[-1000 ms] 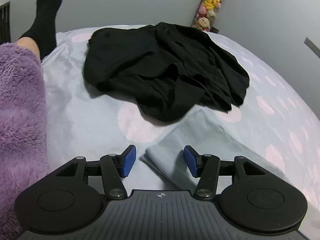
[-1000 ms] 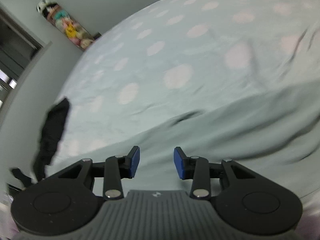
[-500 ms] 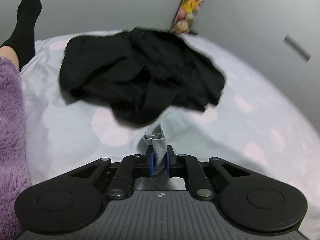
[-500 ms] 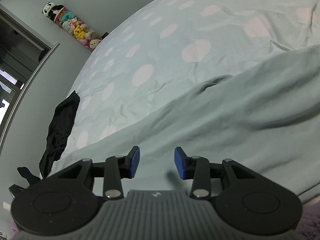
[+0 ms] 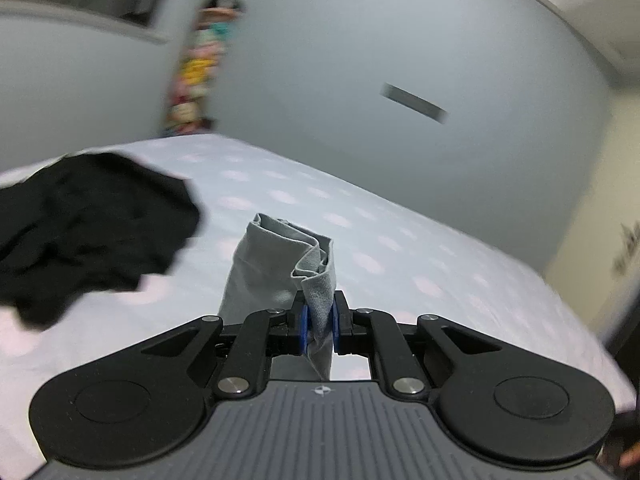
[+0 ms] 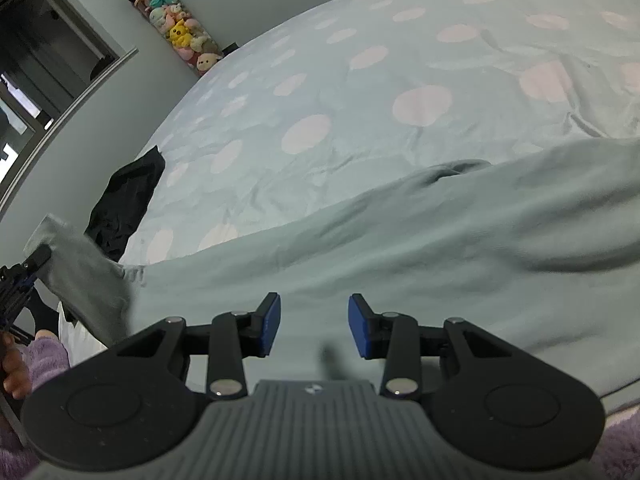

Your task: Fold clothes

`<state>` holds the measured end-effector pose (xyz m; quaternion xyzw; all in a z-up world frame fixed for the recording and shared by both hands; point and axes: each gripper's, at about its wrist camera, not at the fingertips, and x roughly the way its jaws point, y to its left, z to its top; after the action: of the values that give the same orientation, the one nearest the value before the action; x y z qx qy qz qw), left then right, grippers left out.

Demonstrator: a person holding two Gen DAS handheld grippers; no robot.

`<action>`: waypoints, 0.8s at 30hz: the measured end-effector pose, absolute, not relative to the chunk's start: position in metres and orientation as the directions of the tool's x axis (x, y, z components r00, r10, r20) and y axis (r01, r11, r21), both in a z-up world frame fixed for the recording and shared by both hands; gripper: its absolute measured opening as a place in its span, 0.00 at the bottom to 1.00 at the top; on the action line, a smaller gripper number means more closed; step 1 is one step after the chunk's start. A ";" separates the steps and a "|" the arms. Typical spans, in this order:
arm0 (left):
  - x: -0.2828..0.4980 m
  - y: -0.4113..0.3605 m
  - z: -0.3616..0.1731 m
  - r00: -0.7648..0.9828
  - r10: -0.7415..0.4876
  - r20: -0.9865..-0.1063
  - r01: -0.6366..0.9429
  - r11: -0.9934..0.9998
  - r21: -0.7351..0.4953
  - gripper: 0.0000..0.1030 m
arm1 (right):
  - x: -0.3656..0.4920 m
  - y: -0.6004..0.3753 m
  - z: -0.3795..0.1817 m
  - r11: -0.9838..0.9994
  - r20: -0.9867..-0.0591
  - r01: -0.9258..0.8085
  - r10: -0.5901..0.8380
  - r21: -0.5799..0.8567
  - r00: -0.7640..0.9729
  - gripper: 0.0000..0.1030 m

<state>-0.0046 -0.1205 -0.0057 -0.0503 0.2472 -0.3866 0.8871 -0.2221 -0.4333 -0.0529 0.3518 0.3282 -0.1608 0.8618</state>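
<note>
A pale grey-green garment (image 6: 400,248) lies spread on the bed in the right wrist view. My left gripper (image 5: 319,328) is shut on one end of it (image 5: 276,268) and holds that end lifted off the bed; the lifted end also shows at the left of the right wrist view (image 6: 80,272). My right gripper (image 6: 313,326) is open and empty, just above the middle of the garment. A crumpled black garment (image 5: 80,232) lies on the bed to the left, also seen in the right wrist view (image 6: 124,204).
The bed has a pale sheet with pink dots (image 6: 420,104). A column of plush toys (image 6: 176,28) stands by the wall at the far corner. A purple fleece sleeve (image 6: 44,364) is at the lower left. A dark doorway (image 6: 36,52) is at the left.
My left gripper closed on the grey garment's end and raised it off the bed, tilting upward. My right gripper stayed open over the garment.
</note>
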 end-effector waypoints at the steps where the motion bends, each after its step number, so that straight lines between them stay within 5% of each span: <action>1: -0.012 -0.136 -0.011 0.557 -0.718 -0.418 0.685 0.681 -0.259 0.09 | -0.222 -0.434 -0.053 0.698 -0.680 0.511 -0.047 0.501 0.732 0.41; 12: -0.064 -0.232 -0.090 0.359 -0.650 -0.669 0.815 0.568 -0.115 0.10 | -0.219 -0.432 -0.055 0.710 -0.690 0.509 -0.044 0.487 0.722 0.41; 24: -0.069 -0.210 -0.086 0.210 -0.762 -0.612 0.874 0.427 -0.231 0.32 | -0.216 -0.429 -0.054 0.728 -0.695 0.497 -0.039 0.473 0.718 0.41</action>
<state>-0.0688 -0.2103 -0.0864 0.0825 0.3394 -0.5290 0.7735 -0.2158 -0.4291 -0.0541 0.3347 0.3420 -0.1549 0.8643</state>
